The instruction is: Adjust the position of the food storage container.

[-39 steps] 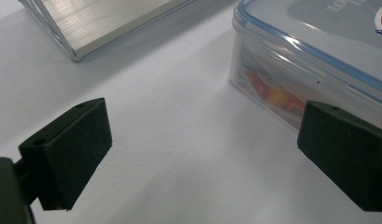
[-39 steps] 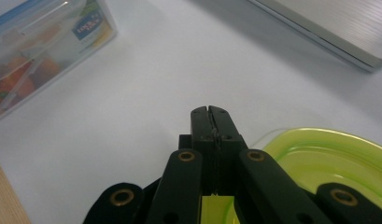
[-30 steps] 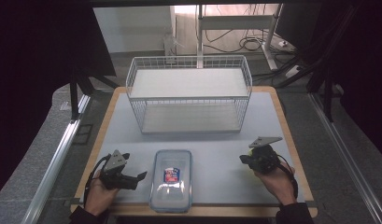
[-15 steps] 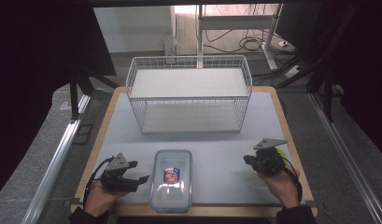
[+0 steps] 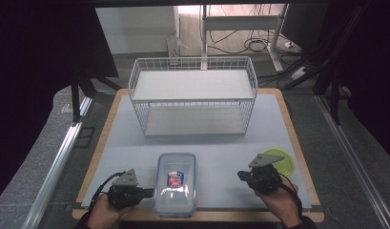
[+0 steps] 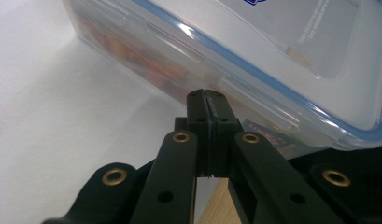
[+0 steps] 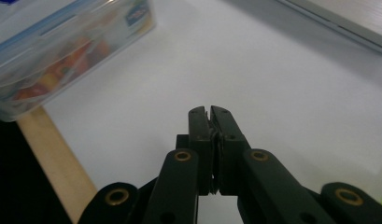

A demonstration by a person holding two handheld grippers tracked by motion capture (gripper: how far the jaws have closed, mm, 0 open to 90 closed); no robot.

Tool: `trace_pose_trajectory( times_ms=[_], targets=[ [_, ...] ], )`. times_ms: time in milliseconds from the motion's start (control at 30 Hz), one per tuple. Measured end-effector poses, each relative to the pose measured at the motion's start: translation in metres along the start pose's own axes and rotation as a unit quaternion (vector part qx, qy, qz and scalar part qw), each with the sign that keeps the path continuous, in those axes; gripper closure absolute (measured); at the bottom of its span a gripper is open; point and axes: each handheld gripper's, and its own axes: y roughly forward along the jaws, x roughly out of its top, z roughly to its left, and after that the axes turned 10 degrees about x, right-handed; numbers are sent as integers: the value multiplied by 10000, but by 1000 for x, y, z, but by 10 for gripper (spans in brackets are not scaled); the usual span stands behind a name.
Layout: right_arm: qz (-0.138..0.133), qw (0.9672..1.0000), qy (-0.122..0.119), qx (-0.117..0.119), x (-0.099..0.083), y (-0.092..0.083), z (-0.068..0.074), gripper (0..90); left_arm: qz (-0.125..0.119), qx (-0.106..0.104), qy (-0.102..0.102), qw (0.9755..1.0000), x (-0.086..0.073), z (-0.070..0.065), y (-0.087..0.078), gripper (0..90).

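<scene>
High view shows what has shifted over the last second: my left gripper (image 5: pixel 147 193) has slid in along the table's near edge until its tip sits just beside the left wall of the clear lidded container (image 5: pixel 175 183), while my right gripper (image 5: pixel 242 175) has drifted a little toward the near right corner — away from the box, well apart from it. The container itself has not moved; it lies flat at the middle of the near edge of the table (image 5: pixel 211 143), lid on, a label showing through the top. From the left gripper view my jaws are pressed together, tips nearly touching the box's side wall (image 6: pixel 146 51) below the blue-rimmed lid. My right jaws are together too, holding nothing, over bare table. A green lid (image 5: pixel 281 161) lies by the right edge, behind my right hand. I judge the left is lining up on the box — but shut jaws cannot grasp it, so they must part first. The wire basket (image 5: pixel 192 95) at the far side stands untouched.
</scene>
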Motion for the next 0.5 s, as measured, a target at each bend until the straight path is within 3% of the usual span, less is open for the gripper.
trace_pose_trajectory(
  times_ms=[167, 367, 500],
  targets=[
    [16, 9999, -28, 141, -3, 1, 11, 866, 45, -104, 74, 9999, 7, -9, 6, 897],
    [-79, 9993, -56, 350, -15, -3, 26, 866, 24, -270, 330, 9991, 23, -29, 23, 895],
    [-77, 9990, -43, 448, -21, -5, 34, 866, 3, -210, 475, 9987, 34, -39, 32, 895]
  ],
)
